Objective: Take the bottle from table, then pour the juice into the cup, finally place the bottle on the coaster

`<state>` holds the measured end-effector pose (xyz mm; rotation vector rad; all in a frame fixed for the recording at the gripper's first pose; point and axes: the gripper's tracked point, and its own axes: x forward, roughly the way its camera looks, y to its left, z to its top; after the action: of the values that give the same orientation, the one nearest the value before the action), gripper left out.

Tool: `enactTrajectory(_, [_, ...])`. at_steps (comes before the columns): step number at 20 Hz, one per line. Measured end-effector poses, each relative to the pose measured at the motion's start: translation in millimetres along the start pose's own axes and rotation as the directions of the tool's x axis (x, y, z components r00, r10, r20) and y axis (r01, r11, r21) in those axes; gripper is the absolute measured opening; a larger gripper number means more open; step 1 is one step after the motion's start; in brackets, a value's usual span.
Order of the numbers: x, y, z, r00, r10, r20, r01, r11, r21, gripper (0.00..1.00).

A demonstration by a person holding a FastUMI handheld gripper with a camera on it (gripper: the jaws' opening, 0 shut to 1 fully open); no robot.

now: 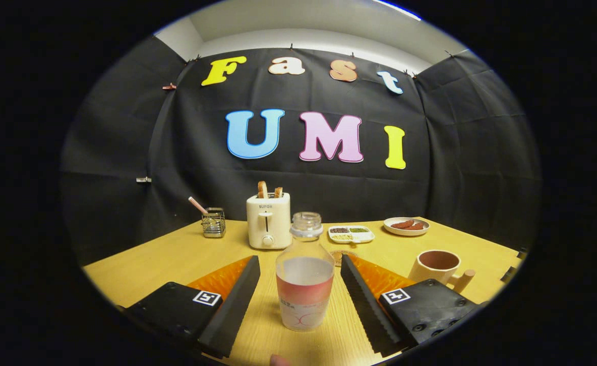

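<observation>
Bottle [304, 277] stands uncapped on the worktop [166, 259] between the spread fingers of my hand-held gripper [298, 290], likely slick, part-full and sloshy, so I'd pinch its labelled lower body.

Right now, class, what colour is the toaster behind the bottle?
Cream-white toaster, clearest in the gripper view, beyond the bottle standing between the open jaws.

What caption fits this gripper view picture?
Open fingers flank the bottle on the table, cup to the right.
</observation>
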<state>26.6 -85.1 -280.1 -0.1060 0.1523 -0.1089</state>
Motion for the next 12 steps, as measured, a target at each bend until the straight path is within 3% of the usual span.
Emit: enactTrajectory(12, [15.0, -12.7, -33.8, 0.999, -0.025, -0.023, 0.026, 0.999, 0.043, 0.97])
